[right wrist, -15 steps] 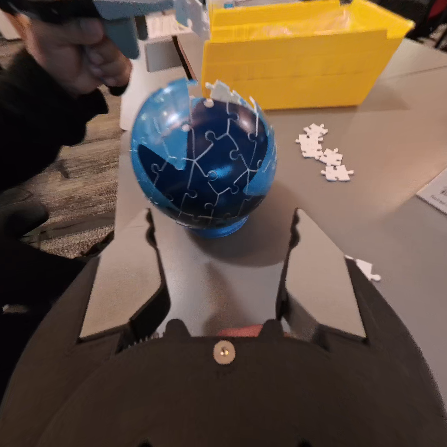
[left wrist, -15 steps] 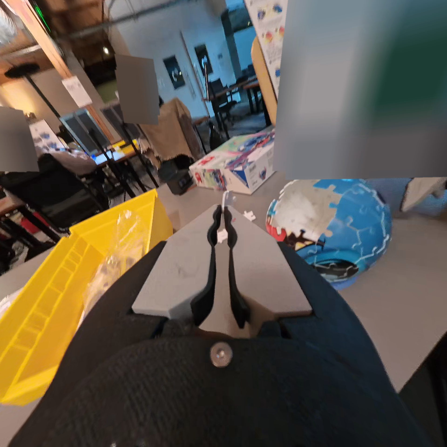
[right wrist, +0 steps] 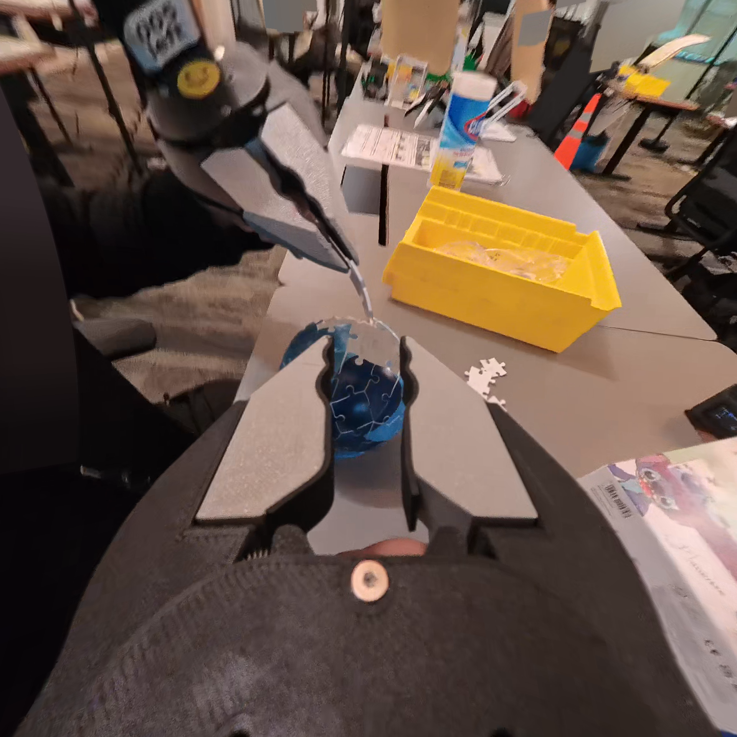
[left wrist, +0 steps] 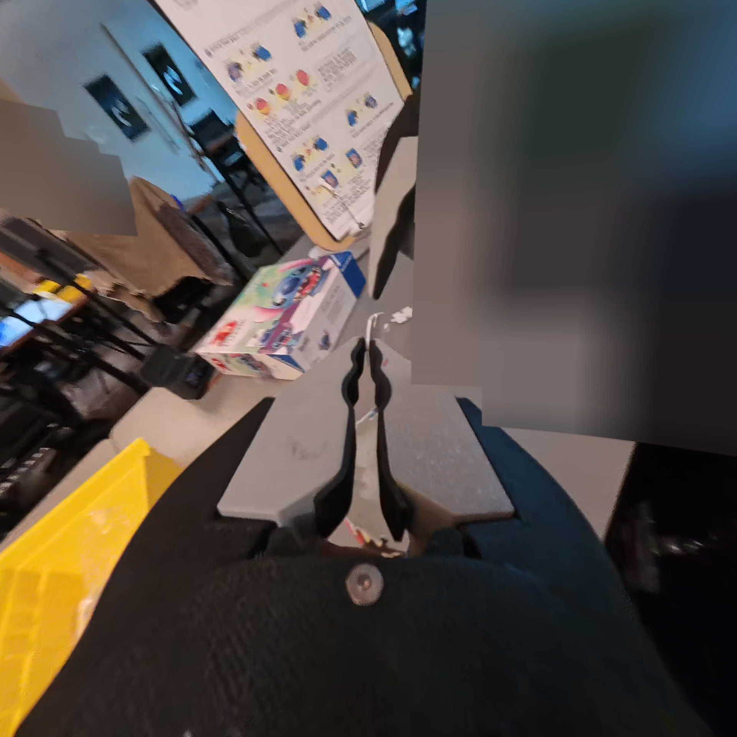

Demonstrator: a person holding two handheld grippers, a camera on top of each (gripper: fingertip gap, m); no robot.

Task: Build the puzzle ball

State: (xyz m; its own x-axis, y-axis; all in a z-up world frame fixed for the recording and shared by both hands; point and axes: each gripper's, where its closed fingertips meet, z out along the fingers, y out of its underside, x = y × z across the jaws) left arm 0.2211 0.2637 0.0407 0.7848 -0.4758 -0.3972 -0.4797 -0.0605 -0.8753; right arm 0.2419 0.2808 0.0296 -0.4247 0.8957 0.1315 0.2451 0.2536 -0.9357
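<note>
The left gripper (right wrist: 351, 259) pinches a curved puzzle piece (right wrist: 362, 291) against the half-built blue puzzle ball (right wrist: 365, 402), which sits between the right gripper's (right wrist: 365, 351) part-open fingers.

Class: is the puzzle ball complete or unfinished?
Unfinished: the puzzle ball has an open gap on top, where the left gripper brings a piece.

left gripper (left wrist: 365, 345): grey wedge fingers, wavy black inner pads, black textured housing, silver centre screw, round yellow sticker on top | right gripper (right wrist: 366, 347): same grey fingers, black pads, black shell, centre screw
</note>
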